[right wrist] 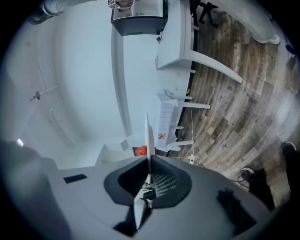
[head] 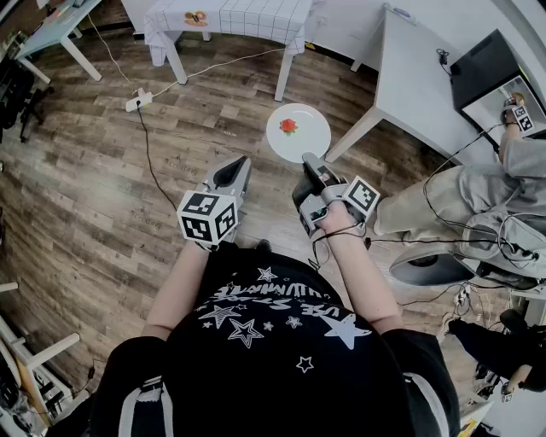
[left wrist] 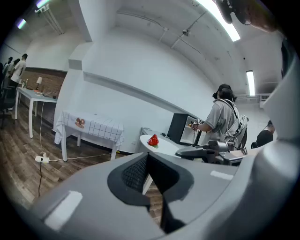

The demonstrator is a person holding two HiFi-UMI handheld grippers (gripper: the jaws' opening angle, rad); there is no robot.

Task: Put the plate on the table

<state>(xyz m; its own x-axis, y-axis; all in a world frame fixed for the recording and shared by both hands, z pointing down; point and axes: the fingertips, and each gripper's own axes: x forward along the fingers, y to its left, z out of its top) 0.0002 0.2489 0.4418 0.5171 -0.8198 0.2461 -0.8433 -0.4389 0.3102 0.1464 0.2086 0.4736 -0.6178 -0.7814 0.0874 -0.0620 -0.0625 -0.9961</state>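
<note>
Right gripper (head: 310, 160) has its jaws closed on the near rim of the plate (head: 298, 132). In the right gripper view the plate shows edge-on as a thin white line running up out of the pinched pads, the rim held between the ribbed pad and the smooth one, no gap either side. Plate is white, round, held about level in the head view, with one red strawberry (head: 288, 125) sitting on it a little off centre, on the side away from the gripper. Plate is in the air over the wood floor (head: 102, 196), not on any table. It hangs just beside the slanted leg and corner of the white table (head: 409, 77), which stands to the person's right. Left gripper (head: 238, 165) is beside the right one, apart from the plate and touching nothing. In the left gripper view its jaws meet at the tips with nothing between them, only floor and a table leg showing through the slit lower down. That view also catches the plate and strawberry off to the right with the right gripper under them. A second table with a checked cloth (head: 230, 17) stands further ahead, well apart from the plate. A power strip (head: 139, 101) with its cable lies on the floor to the left. Another person in grey (head: 478, 205) is at the right edge by the white table.
</note>
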